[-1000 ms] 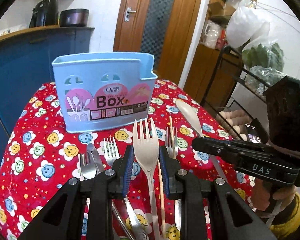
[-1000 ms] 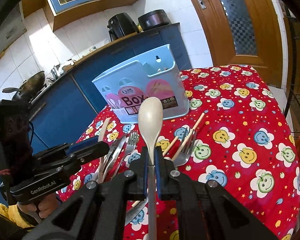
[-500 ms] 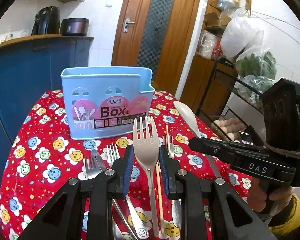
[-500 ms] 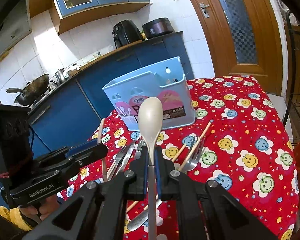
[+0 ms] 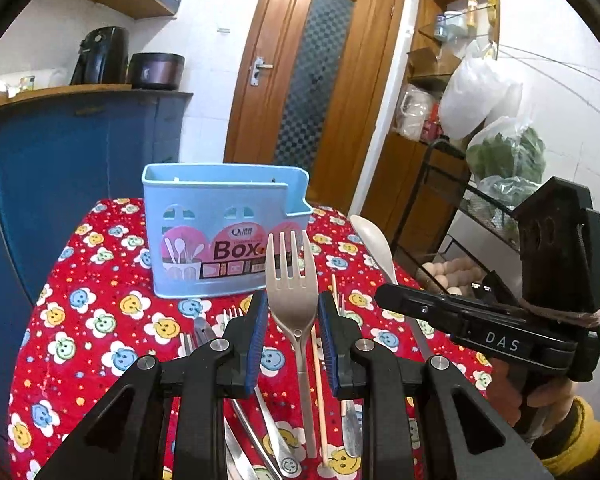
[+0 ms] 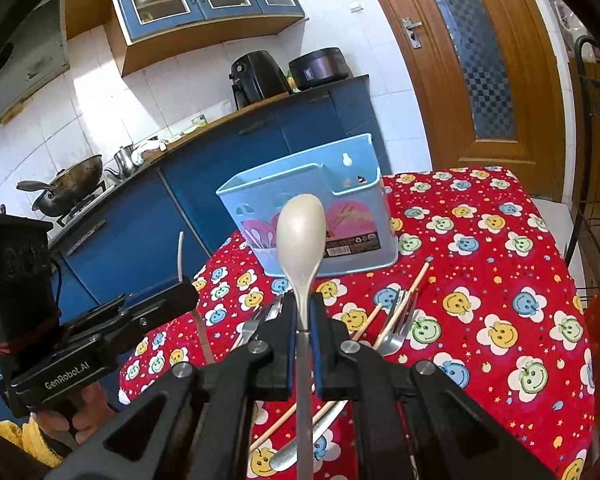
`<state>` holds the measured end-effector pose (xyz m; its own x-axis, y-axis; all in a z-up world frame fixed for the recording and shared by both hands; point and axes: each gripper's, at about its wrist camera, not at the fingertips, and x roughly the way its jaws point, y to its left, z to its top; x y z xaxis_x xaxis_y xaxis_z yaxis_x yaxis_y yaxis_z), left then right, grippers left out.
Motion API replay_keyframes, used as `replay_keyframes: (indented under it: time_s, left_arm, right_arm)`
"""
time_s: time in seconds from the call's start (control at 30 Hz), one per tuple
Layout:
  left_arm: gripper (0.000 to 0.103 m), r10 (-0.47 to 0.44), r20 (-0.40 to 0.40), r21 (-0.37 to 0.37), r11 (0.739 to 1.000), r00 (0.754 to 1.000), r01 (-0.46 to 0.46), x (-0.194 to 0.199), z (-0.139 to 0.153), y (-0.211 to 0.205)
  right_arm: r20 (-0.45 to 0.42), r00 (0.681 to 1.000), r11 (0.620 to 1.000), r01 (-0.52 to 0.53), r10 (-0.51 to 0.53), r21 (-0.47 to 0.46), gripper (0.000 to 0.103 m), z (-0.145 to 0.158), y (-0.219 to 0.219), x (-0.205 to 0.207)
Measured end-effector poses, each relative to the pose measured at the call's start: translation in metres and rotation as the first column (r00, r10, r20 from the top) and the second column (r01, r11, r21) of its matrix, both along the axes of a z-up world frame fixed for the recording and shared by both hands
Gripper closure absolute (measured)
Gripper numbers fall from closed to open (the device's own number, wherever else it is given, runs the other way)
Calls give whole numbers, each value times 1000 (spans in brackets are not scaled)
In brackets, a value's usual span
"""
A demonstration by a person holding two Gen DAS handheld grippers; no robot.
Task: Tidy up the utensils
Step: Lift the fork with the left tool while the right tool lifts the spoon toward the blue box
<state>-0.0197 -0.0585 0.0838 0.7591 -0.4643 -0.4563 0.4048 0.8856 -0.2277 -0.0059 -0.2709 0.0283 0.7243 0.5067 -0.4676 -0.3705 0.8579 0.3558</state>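
The left gripper (image 5: 292,340) carries a pale plastic fork (image 5: 290,284) upright between its blue pads, tines up; the head sits in the gap with a sliver of space on each side, and where the handle is actually pinched is hidden, so whether the pads press on it I cannot tell. Just ahead of it stands the light blue utensil box (image 5: 220,236) on the red smiley tablecloth (image 5: 88,320). Under and around the jaws lie metal forks (image 5: 230,316) and a wooden chopstick (image 5: 320,380). Off to its right hangs the right gripper (image 5: 384,294), a sleeve in yellow behind it, with a cream spoon (image 5: 374,242) sticking up out of it.

From the right gripper (image 6: 302,340), the jaws are clenched on the neck of that spoon (image 6: 302,236), bowl upward. The box (image 6: 356,200) is straight ahead, beyond the bowl. Chopsticks (image 6: 412,286) and a metal fork (image 6: 396,328) lie on the cloth (image 6: 500,300) just right of the jaws. To the left sits the left gripper (image 6: 188,294), the fork's edge (image 6: 180,256) rising from it.
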Motion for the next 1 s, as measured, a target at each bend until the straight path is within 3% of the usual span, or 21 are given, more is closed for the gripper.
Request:
replay_keyframes:
  time_s: [0.47, 1.0]
  left_arm:
    - [78, 20, 72, -11, 1000, 997, -20, -2, 24, 10]
    - [78, 80, 128, 14, 996, 989, -82, 25, 52, 23]
  right_arm:
    - [15, 1000, 1000, 6, -7, 15, 95, 7, 3, 0]
    - [31, 999, 999, 15, -16, 31, 95, 16, 0, 4]
